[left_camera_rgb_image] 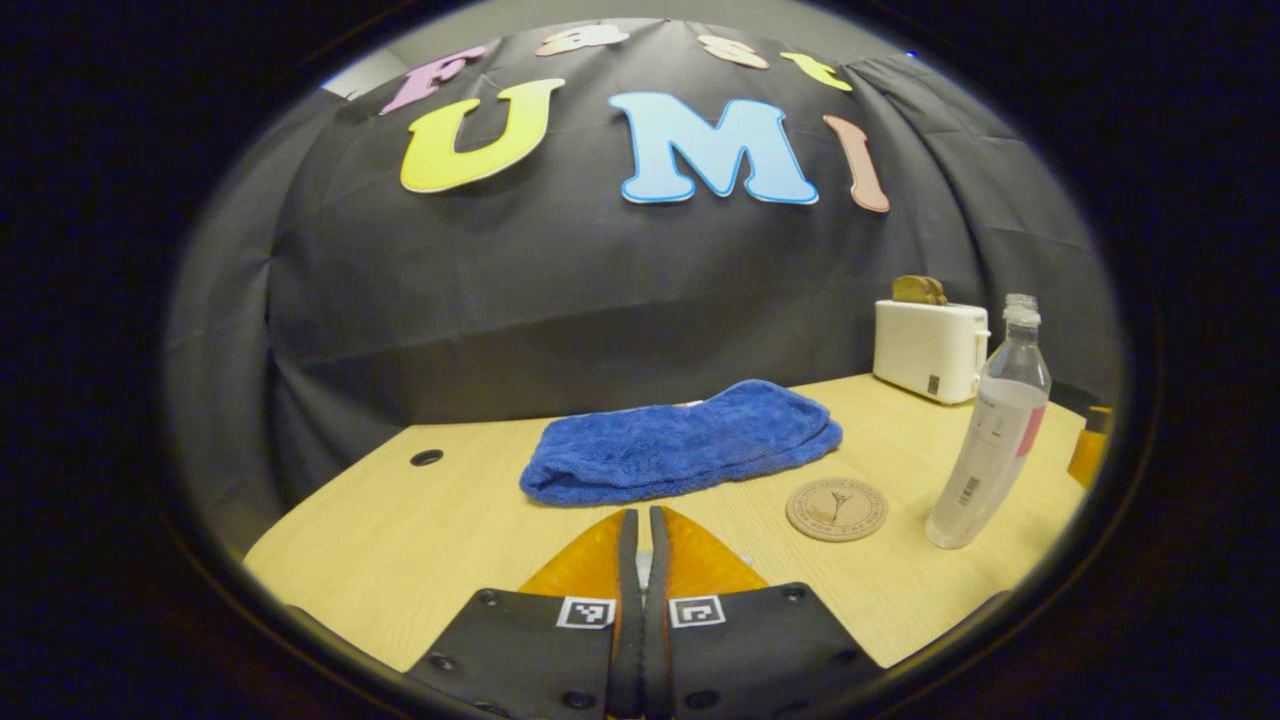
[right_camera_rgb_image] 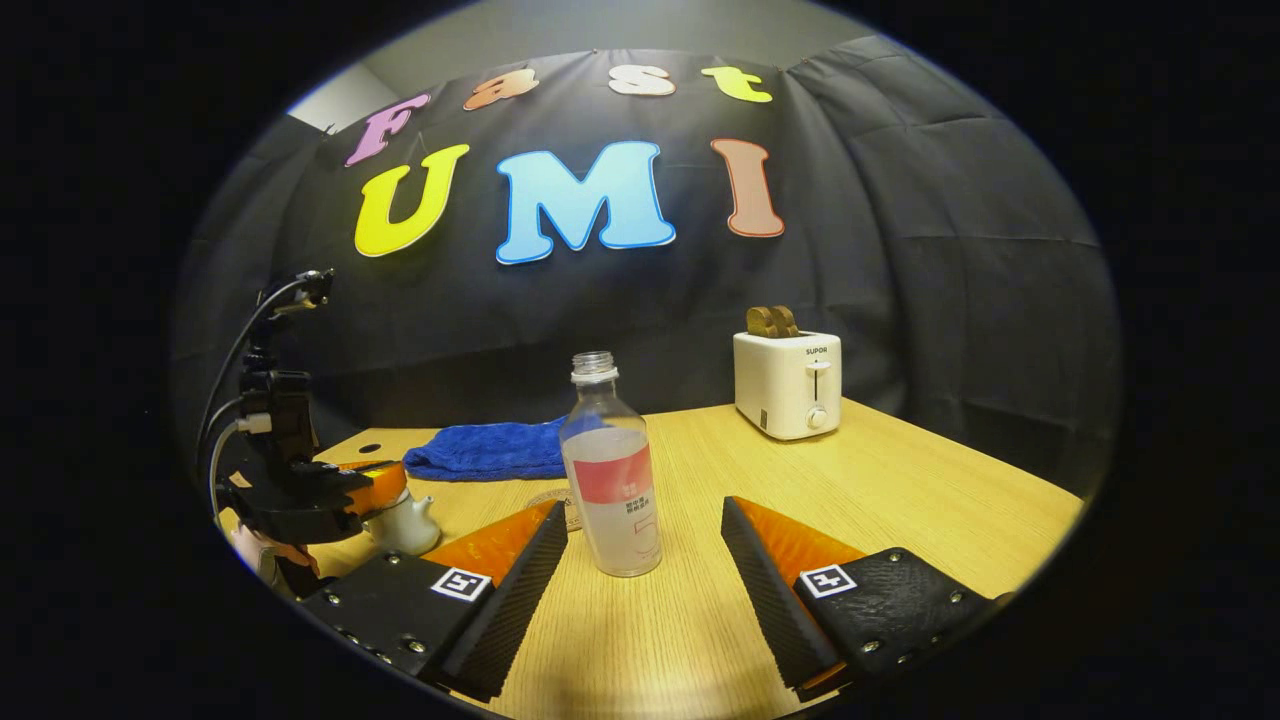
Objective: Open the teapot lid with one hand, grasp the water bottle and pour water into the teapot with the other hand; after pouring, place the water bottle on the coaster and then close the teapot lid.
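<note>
Left gripper (left_camera_rgb_image: 642, 530): textured black finger mounts, round screws, one square black-and-white coded marker per mount. Right gripper (right_camera_rgb_image: 645, 540): same black ribbed wedge fingers, screws, square markers. Left gripper also seen from right gripper view: black frame, looping black cables, white connector.

Towel (left_camera_rgb_image: 683, 440): blue, folded, lying flat on the table toward the back wall.
Toaster (right_camera_rgb_image: 788, 384): white, upright at the table's far right side, lever and dial on its end face; two brown slices (right_camera_rgb_image: 772, 320) stand in its slots.
Table (right_camera_rgb_image: 900, 490): light wood grain; a round dark hole (left_camera_rgb_image: 426, 457) near its back left corner.
</note>
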`<state>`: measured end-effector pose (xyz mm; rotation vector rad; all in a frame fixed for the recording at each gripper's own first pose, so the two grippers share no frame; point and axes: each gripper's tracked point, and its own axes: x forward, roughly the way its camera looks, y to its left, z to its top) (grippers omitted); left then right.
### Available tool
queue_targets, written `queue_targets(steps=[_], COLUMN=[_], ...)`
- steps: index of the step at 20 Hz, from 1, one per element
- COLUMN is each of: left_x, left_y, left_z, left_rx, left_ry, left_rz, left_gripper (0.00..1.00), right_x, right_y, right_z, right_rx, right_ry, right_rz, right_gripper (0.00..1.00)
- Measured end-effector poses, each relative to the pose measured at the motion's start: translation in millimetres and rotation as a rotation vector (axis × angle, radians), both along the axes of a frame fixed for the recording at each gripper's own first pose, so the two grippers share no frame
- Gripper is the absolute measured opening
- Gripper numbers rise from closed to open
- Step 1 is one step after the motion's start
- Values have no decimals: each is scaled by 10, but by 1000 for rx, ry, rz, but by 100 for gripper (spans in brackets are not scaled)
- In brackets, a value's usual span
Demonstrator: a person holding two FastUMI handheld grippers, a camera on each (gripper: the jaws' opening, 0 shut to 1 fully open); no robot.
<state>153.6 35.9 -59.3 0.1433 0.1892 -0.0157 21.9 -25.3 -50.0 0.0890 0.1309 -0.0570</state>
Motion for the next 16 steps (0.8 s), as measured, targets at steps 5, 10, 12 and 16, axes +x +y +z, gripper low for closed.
queue_targets(steps=[5,10,12,16], left_x=[6,-53,-70,-142], left_y=[18,56,76,150], left_z=[41,177,259,393], left_rx=[-50,-108,-111,-136], left_ry=[13,-3,-16,-36], left_rz=[-14,-30,-35,-37], left_gripper=[5,5,7,6], right_x=[94,246,301,399], right_y=[16,39,45,99], right_z=[16,-45,-100,-189], right_rx=[-26,-47,-45,-52], right_ry=[6,32,52,101], right_rz=[24,62,72,107], right_gripper=[96,95,95,95])
